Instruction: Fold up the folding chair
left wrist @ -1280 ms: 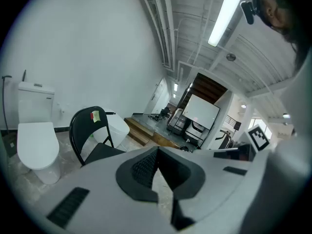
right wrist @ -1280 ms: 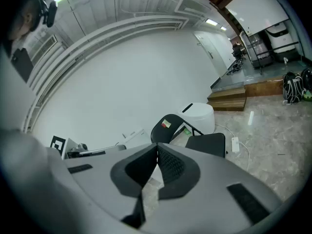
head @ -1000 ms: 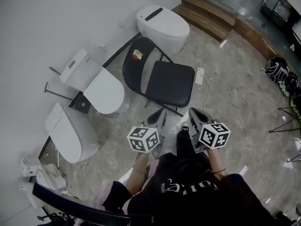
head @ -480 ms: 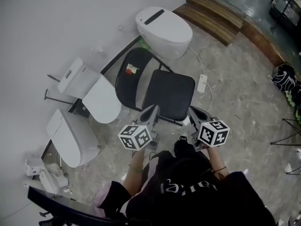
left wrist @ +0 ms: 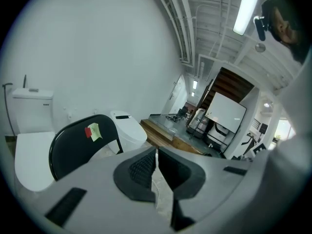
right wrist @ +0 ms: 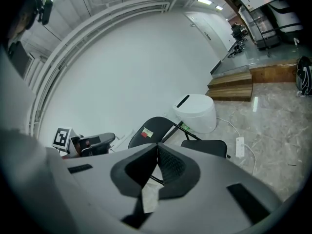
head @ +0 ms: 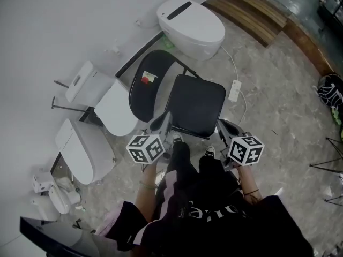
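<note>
Standing open just in front of the white toilet (head: pixel 193 27), the folding chair (head: pixel 194 105) is untouched. Left gripper (head: pixel 162 121) and right gripper (head: pixel 225 128), jaws together and empty, hover at the chair's edge farthest from the toilet. Open them first, then lift that edge evenly.

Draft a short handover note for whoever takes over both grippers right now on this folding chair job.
Folding chair: open on the floor, a white toilet behind it.
Left gripper: jaws shut, empty, by the chair's front left corner.
Right gripper: jaws shut, empty, by the chair's front right corner.
Done: nothing folded yet.
Left: open the jaws, grip the chair, fold it flat.
</note>
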A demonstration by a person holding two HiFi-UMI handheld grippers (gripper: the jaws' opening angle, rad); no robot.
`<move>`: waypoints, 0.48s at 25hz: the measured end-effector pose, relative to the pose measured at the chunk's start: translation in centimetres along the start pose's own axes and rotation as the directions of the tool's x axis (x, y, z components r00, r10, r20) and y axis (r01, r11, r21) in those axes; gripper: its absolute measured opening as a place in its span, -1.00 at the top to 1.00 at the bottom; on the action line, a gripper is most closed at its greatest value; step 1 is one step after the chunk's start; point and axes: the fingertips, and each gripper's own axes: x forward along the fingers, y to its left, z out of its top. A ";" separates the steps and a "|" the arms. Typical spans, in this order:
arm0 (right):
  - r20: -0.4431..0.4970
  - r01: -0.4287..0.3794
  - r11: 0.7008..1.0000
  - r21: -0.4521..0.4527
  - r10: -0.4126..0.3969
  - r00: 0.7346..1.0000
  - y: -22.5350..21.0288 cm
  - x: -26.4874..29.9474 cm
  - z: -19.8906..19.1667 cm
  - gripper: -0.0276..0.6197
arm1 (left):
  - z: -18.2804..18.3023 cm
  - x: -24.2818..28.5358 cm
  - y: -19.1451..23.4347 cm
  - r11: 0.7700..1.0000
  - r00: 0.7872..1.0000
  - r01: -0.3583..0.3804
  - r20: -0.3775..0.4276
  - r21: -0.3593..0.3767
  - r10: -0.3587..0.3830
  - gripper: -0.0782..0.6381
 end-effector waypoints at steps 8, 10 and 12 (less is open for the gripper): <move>0.007 0.071 0.996 0.059 -0.071 0.997 -2.4 3.6 0.1 0.87 | 3.5 3.0 10.9 0.983 0.986 -0.124 -0.096 0.137 0.137 0.34; 0.009 0.090 0.993 0.076 -0.091 0.996 -3.1 5.0 -0.3 0.87 | 4.6 3.8 14.3 0.976 0.976 -0.142 -0.138 0.168 0.166 0.32; -0.001 0.112 0.990 0.089 -0.113 0.994 -3.9 6.4 -0.9 0.87 | 5.7 4.8 17.6 0.970 0.969 -0.155 -0.164 0.187 0.186 0.31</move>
